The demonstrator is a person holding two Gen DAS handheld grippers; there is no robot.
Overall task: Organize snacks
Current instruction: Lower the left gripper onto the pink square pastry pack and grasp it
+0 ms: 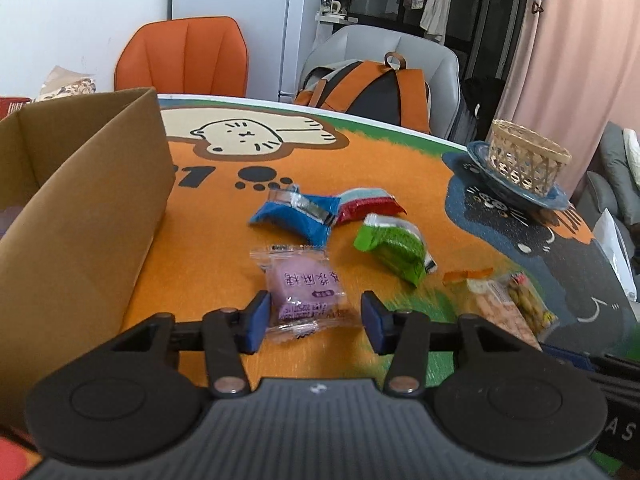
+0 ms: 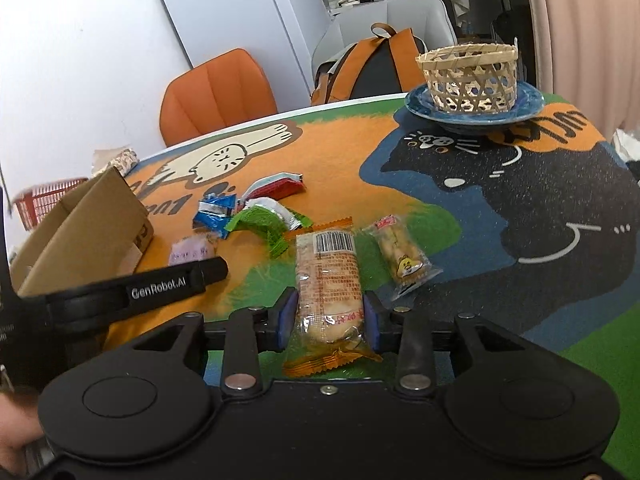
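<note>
Several wrapped snacks lie on the cartoon cat table mat. My left gripper (image 1: 314, 322) is open, its blue pads either side of a purple snack packet (image 1: 306, 286) that lies on the mat. Beyond it lie a blue packet (image 1: 294, 216), a red packet (image 1: 370, 204) and a green packet (image 1: 394, 246). My right gripper (image 2: 330, 316) is shut on a clear orange-edged biscuit packet (image 2: 328, 276). A small yellow snack packet (image 2: 402, 258) lies just right of it. The left gripper's arm (image 2: 140, 288) shows at the left of the right wrist view.
An open cardboard box (image 1: 88, 216) stands at the left, also in the right wrist view (image 2: 84, 232). A woven basket (image 2: 468, 76) sits on a blue plate (image 2: 528, 100) at the far right. Chairs and a backpack (image 1: 376, 96) stand behind the table. A red basket (image 2: 44, 198) is far left.
</note>
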